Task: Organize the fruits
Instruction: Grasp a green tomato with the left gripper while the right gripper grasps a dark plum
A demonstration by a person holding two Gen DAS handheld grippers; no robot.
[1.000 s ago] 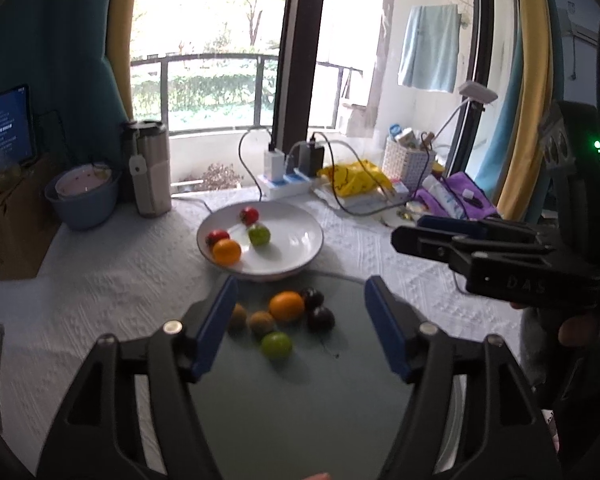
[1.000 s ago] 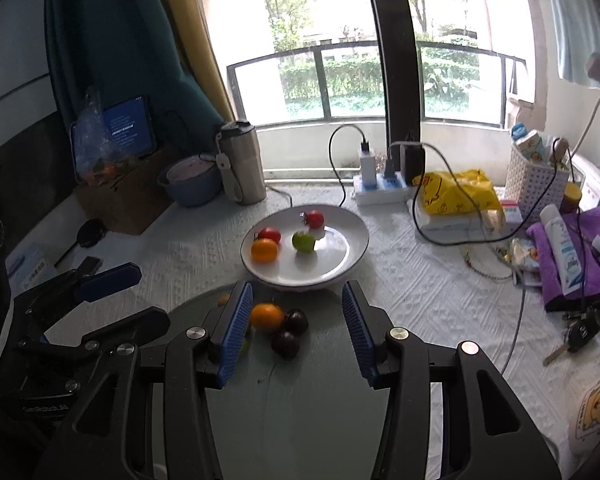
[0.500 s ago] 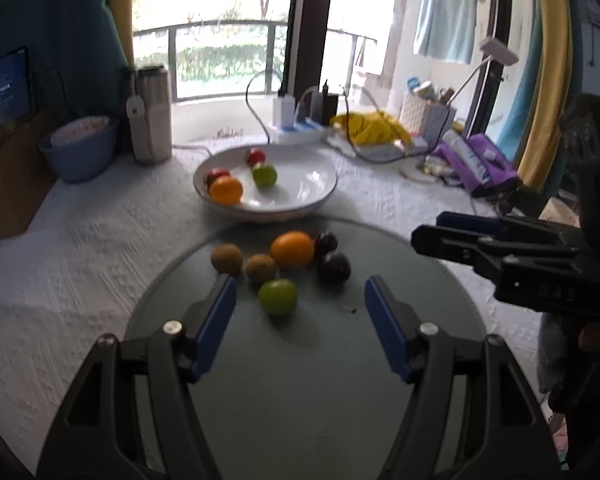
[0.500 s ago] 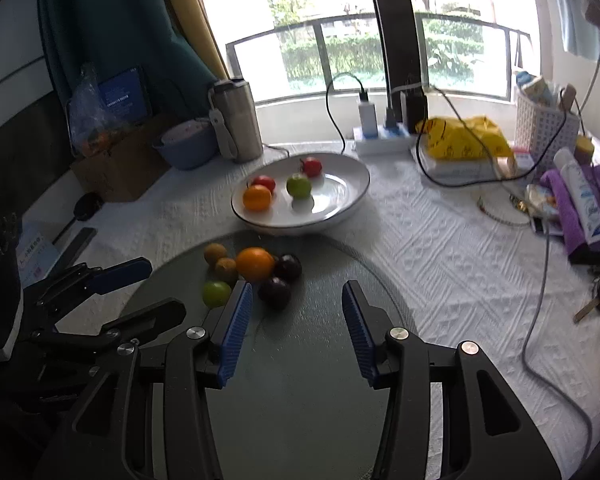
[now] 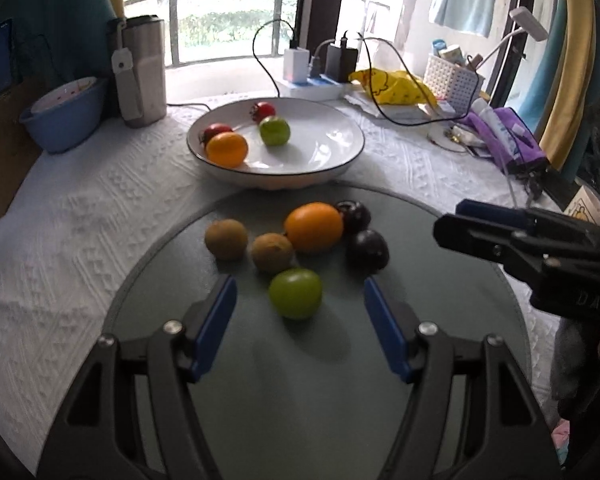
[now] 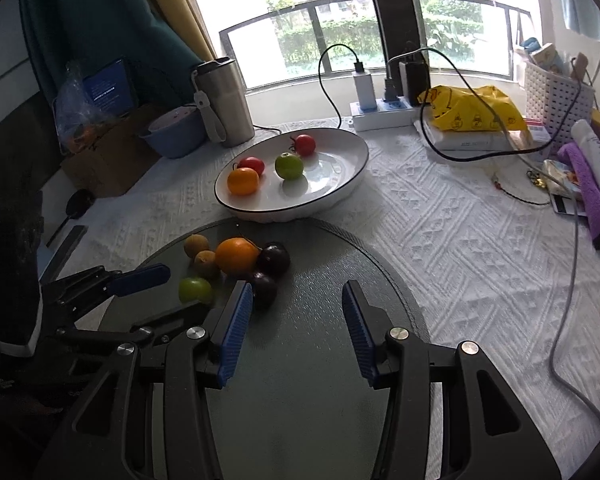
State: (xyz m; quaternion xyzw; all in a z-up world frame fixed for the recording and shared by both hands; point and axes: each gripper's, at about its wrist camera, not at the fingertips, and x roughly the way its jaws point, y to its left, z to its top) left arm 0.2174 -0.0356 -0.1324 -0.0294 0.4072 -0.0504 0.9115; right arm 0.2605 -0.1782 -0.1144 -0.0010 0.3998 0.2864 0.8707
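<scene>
Several fruits lie on a round grey glass mat (image 5: 300,380): a green fruit (image 5: 295,293), an orange (image 5: 314,227), two brown kiwis (image 5: 225,239) and two dark plums (image 5: 367,249). A white bowl (image 5: 332,160) behind holds an orange, a green fruit and two red tomatoes. My left gripper (image 5: 298,312) is open, its blue pads on either side of the green fruit and just short of it. My right gripper (image 6: 298,320) is open and empty, low over the mat, right of the fruit pile (image 6: 236,258).
A steel tumbler (image 5: 142,72) and a blue bowl (image 5: 62,124) stand at the back left. A power strip with cables (image 5: 312,76), a yellow bag (image 5: 392,86), a white basket (image 5: 454,78) and purple items (image 5: 508,140) crowd the back right. A white textured cloth covers the table.
Both grippers have moved down and forward toward the fruit pile. The left gripper's pads now flank the green fruit. Both jaws stayed open.
</scene>
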